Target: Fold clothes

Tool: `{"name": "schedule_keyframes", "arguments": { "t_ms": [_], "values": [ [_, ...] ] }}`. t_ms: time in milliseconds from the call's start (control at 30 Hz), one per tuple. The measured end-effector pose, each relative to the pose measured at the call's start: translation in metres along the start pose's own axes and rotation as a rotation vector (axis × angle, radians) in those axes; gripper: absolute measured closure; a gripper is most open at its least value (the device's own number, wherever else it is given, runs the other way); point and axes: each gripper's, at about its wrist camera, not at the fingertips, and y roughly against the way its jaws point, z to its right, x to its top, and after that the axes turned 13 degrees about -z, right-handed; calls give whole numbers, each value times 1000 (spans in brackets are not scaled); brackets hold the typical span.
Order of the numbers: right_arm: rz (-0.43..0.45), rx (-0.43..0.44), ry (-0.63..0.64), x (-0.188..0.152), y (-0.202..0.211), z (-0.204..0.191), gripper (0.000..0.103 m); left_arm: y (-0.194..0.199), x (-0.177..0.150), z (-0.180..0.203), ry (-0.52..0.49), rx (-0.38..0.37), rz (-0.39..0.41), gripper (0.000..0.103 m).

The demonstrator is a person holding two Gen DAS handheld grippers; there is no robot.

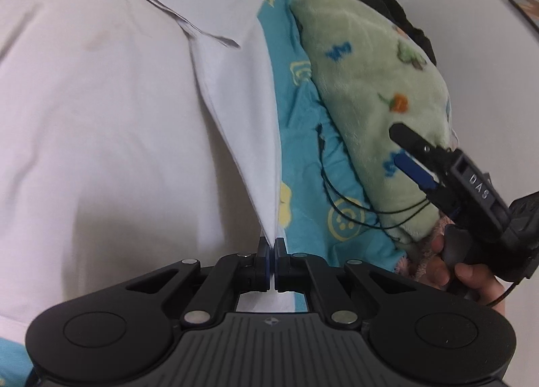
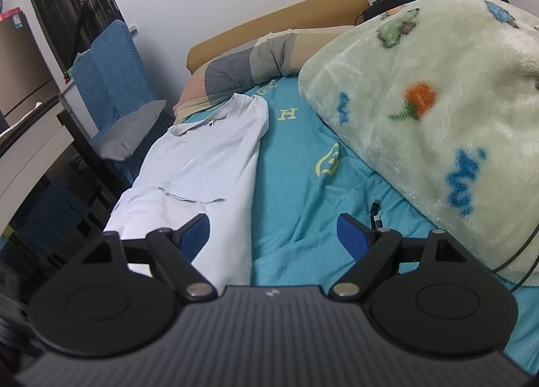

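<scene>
A white shirt (image 1: 101,110) lies spread on the blue bed sheet (image 1: 303,124); in the right wrist view the shirt (image 2: 202,164) lies lengthwise with its collar at the far end. My left gripper (image 1: 272,245) is shut on the shirt's edge and pulls a taut fold of cloth up from it. My right gripper (image 2: 273,232) is open and empty, held above the sheet just right of the shirt's near edge; it also shows in the left wrist view (image 1: 417,158), in a hand, over the blanket.
A green fleece blanket (image 2: 438,110) is heaped on the bed's right side, with a black cable (image 2: 375,212) beside it. A pillow (image 2: 242,67) and tan headboard (image 2: 276,23) lie at the far end. A blue chair (image 2: 111,73) and dark furniture stand left of the bed.
</scene>
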Motion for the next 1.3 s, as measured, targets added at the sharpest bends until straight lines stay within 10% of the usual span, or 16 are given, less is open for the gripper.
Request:
{"name": "schedule_keyframes", "arguments": {
  "t_ms": [400, 533, 633, 833, 1300],
  "values": [
    [-19, -24, 37, 1, -8, -5, 19, -19, 0, -27, -18, 323, -30, 89],
    [-12, -17, 34, 1, -9, -4, 19, -1, 5, 2, -112, 411, 66, 34],
    [5, 4, 24, 1, -10, -2, 19, 17, 18, 27, -151, 468, 189, 22],
    [51, 105, -9, 1, -14, -2, 31, 34, 40, 52, -153, 420, 396, 16],
    [-207, 353, -191, 59, -152, -55, 53, 47, 49, -15, -181, 395, 498, 15]
  ]
}}
